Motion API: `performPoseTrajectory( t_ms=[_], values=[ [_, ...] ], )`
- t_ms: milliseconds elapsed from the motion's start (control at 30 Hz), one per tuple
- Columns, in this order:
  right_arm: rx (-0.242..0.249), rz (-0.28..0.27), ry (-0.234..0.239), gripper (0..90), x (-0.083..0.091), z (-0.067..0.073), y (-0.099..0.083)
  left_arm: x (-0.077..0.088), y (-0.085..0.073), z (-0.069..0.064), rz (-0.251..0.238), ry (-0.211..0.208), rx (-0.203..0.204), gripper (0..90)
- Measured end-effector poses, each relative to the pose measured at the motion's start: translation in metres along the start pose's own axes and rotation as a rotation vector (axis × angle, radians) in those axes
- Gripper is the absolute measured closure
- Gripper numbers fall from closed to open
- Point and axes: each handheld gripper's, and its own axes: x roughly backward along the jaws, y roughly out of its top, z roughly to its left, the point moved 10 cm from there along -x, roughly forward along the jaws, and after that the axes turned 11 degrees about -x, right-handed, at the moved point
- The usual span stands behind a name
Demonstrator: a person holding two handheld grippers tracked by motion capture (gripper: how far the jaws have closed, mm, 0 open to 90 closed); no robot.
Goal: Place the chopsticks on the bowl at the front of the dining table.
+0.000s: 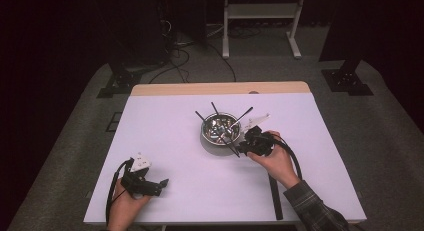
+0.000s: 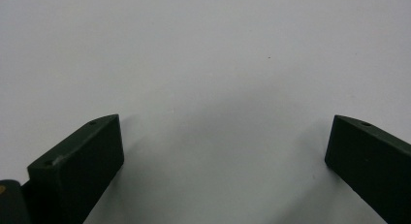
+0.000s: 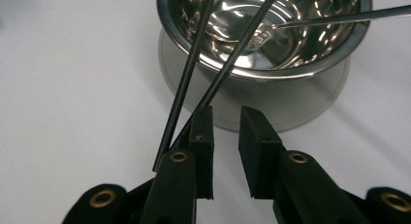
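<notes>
Two hands low, right tool (image 3: 227, 118) tilted toward bowl (image 3: 300, 54).

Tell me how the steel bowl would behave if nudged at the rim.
The steel bowl looks polished, so probably slippery on the smooth table. Its narrower base suggests it may tip. The chopsticks leaning over its rim would likely shift or rattle.

A dark lab: black curtains (image 1: 60, 36), floor cables (image 1: 175, 61), stand feet (image 1: 350, 81)
</notes>
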Motion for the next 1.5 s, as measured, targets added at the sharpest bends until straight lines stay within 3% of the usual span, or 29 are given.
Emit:
performPoseTrajectory(
  t_ms=[1033, 1500],
  values=[
    [0.092, 0.009, 0.074, 75.4, -0.018, 0.048, 0.006, 0.0, 0.0, 0.0, -0.002, 0.0, 0.002, 0.0],
    [0.077, -0.027, 0.064, 75.5, -0.008, 0.043, 0.021, 0.0, 0.0, 0.0, -0.001, 0.001, -0.001, 0.0]
  ],
)
